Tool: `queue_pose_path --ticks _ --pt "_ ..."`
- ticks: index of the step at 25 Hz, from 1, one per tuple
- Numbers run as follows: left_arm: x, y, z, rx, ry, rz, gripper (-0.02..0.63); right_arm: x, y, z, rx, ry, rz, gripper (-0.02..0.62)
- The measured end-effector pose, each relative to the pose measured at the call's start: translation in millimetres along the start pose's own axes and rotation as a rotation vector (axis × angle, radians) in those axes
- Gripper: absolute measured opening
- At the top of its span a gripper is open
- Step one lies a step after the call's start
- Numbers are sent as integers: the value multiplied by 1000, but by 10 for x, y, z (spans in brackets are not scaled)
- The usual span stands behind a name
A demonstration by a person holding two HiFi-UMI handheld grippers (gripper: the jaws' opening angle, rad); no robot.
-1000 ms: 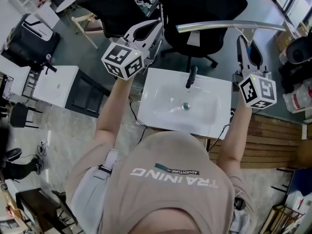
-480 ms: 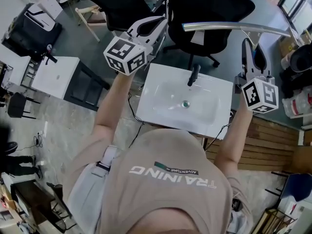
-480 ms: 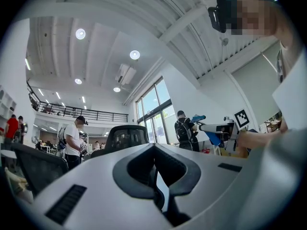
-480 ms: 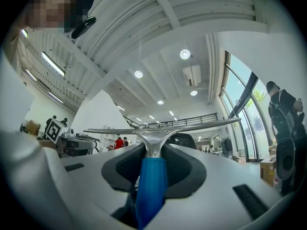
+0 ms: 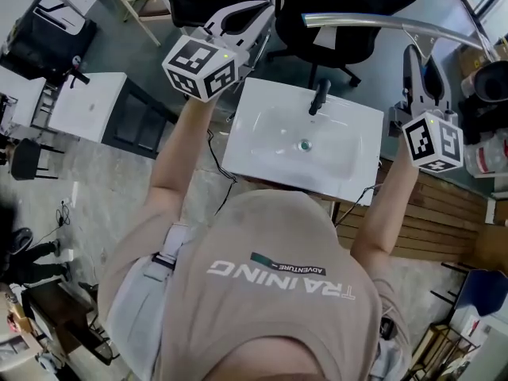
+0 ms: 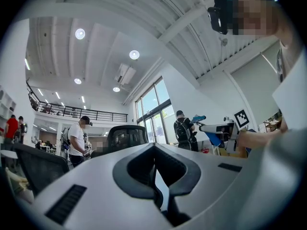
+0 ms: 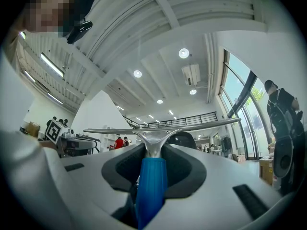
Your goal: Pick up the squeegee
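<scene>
Head view: one squeegee (image 5: 373, 22), one sink (image 5: 262, 145); right tongs (image 5: 414, 54) clamp squeegee, left tongs (image 5: 266, 8) closed, empty.

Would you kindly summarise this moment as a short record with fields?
Left gripper: fingers together, nothing between them
Right gripper: fingers clamped on the blue handle of the squeegee
Squeegee blade: long metal bar, held up in the air
Sink: white, below both grippers
Faucet: black, at the sink's far edge
</scene>
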State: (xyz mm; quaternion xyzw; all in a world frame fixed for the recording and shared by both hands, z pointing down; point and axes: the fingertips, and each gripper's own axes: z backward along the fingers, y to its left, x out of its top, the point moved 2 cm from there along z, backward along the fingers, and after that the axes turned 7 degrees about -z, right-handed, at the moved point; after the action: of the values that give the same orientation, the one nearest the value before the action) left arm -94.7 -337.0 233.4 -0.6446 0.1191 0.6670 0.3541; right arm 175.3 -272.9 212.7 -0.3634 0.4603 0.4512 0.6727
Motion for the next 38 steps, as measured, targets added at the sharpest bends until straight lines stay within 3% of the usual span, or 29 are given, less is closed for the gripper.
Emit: queue_pose_path --ticks 38 --pt "163 -199 252 -37 -15 -17 12 60 244 271 -25 -10 -1 124"
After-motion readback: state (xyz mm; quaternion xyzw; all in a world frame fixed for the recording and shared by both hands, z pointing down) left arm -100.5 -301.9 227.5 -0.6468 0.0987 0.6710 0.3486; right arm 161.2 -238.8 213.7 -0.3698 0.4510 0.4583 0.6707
